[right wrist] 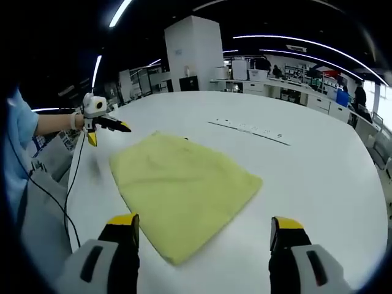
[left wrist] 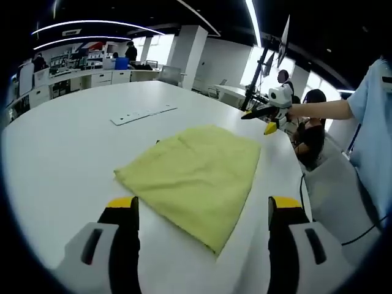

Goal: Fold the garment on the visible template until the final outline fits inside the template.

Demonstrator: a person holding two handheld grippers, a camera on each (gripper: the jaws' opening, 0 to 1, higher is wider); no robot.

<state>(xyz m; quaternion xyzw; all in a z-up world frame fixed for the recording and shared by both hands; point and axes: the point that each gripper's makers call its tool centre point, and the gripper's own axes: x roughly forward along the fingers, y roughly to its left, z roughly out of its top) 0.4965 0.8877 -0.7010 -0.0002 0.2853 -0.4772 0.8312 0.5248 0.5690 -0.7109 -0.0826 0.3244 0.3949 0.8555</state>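
Left gripper view: soft yellow-green garment (left wrist: 196,174) folded roughly rectangular | smooth white table (left wrist: 67,153) | both grippers' fingers apart, empty

left gripper (left wrist: 203,211) fingers spread wide, right gripper (right wrist: 205,229) likewise, both empty

Bare table (left wrist: 67,153) rings the garment (left wrist: 196,174); a strip (left wrist: 144,114) lies beyond.

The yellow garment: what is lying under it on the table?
The yellow garment rests folded on the white table. A small dark bit shows at its far edge, perhaps the template. Anything else beneath is covered.
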